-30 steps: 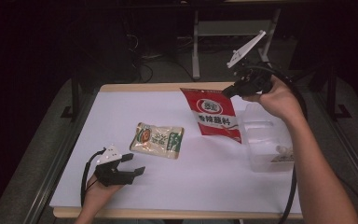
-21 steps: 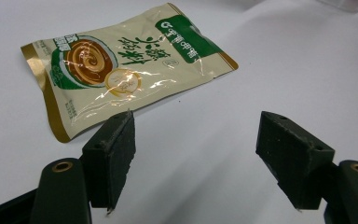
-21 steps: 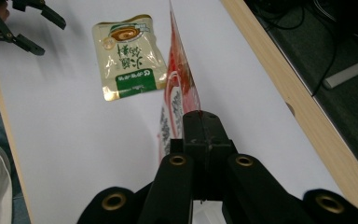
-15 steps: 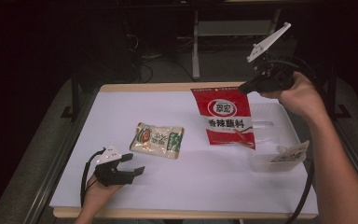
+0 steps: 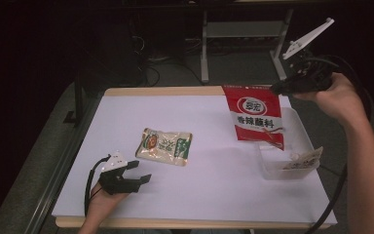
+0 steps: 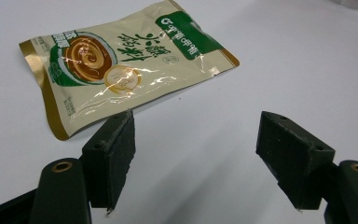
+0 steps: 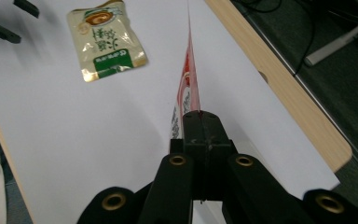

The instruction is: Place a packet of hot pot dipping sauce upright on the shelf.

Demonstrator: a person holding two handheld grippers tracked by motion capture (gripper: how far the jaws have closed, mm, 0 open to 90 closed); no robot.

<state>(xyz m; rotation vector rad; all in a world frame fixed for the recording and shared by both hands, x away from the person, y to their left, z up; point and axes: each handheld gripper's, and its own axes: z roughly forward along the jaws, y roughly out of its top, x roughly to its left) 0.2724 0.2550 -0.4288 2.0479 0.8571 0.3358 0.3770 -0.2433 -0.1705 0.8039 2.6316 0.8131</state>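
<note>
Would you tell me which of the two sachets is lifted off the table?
The red sachet, hanging from the shut right gripper; the beige sachet lies flat.

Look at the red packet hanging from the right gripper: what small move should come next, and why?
Probably lower it. The right gripper is shut on the red packet, whose bottom edge hangs just above the clear container at the table's right side, where another packet already lies.
</note>
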